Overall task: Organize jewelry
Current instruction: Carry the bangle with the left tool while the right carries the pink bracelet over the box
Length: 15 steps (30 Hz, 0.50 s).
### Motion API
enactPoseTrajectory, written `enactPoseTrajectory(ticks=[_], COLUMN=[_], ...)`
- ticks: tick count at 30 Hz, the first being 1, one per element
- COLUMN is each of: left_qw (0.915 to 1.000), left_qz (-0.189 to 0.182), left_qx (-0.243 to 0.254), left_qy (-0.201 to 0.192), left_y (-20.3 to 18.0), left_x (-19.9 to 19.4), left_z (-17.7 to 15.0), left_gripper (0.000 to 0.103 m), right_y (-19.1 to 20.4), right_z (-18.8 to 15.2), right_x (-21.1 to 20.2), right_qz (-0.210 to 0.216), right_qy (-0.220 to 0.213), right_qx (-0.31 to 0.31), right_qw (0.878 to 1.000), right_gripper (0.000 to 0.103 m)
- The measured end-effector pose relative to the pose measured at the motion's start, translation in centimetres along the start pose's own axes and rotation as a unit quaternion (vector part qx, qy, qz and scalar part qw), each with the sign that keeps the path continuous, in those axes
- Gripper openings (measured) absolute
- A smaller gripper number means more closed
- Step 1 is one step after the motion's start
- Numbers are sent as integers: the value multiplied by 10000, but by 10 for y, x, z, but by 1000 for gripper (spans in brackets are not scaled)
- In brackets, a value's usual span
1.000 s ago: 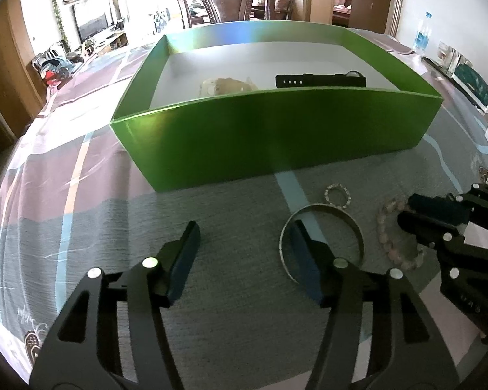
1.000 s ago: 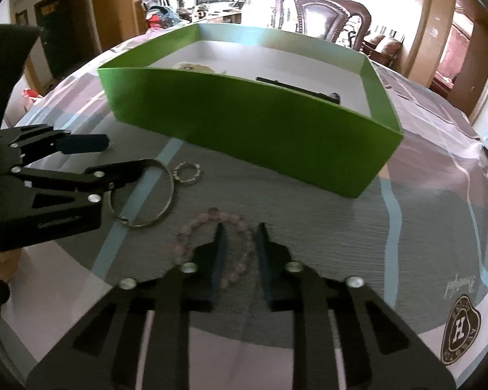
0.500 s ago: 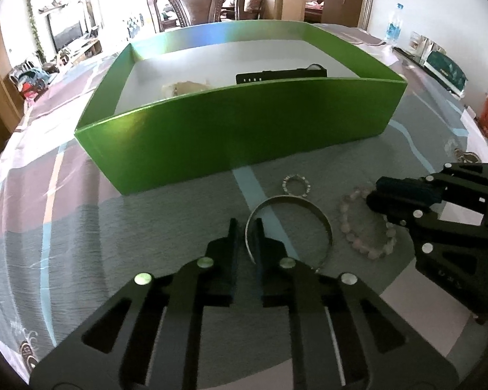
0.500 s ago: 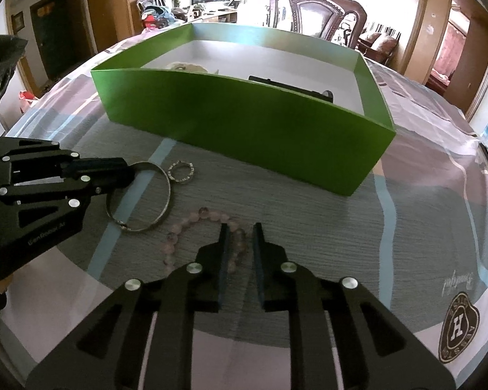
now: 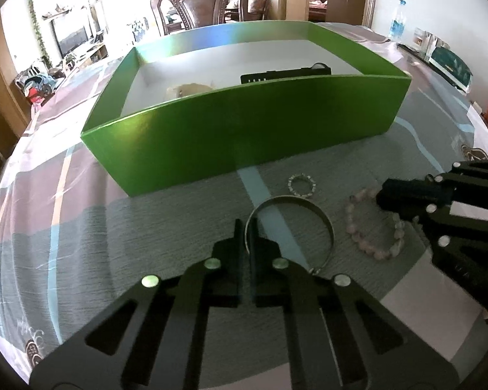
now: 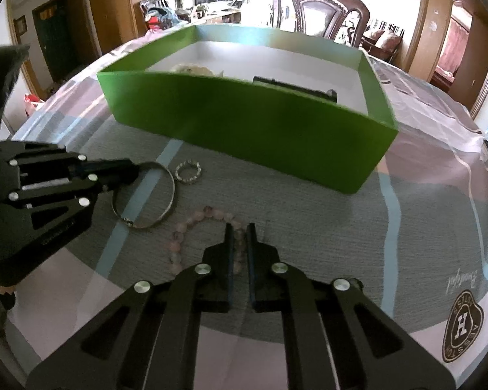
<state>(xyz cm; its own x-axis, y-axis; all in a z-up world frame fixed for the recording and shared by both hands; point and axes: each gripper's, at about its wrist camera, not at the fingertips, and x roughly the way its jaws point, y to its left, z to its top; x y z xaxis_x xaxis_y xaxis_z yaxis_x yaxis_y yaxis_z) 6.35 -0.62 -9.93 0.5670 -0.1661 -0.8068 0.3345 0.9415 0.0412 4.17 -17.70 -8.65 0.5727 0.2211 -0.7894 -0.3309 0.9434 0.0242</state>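
Left claw [image 5: 245, 227] is clenched on the silver bangle [image 5: 322, 221]; right claw [image 6: 239, 232] is clenched on the pink bead bracelet [image 6: 192, 222], both near the green box [image 5: 244, 133]

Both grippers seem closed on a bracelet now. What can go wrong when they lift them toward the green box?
1. The left gripper pinches only the thin edge of the metal bangle; it may swing or slip.
2. The right gripper holds a few beads of the pink bead bracelet; its hanging loop may catch the green box wall.

carved wooden chair [image 5: 208, 3], bright windows, wooden doors [image 6: 57, 35]
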Motion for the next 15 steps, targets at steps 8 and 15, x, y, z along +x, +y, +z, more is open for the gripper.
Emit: enactPoseTrajectory(ticks=[8,15], left_qw=[9979,9942], left_qz=[-51,302], left_qx=[-357,-172], left_qy=[-534,-1014], left_y=[18,20], left_x=[-47,-95], left_z=[13,39], left_gripper=[4,4], right_y=[-7,-8], right_z=[14,50], right_x=[-46,-89], right_qz=[92,-128], right_qy=[-452,-946], right_qx=[219,-28], right_qw=[9987,9954], right_gripper=[8,8])
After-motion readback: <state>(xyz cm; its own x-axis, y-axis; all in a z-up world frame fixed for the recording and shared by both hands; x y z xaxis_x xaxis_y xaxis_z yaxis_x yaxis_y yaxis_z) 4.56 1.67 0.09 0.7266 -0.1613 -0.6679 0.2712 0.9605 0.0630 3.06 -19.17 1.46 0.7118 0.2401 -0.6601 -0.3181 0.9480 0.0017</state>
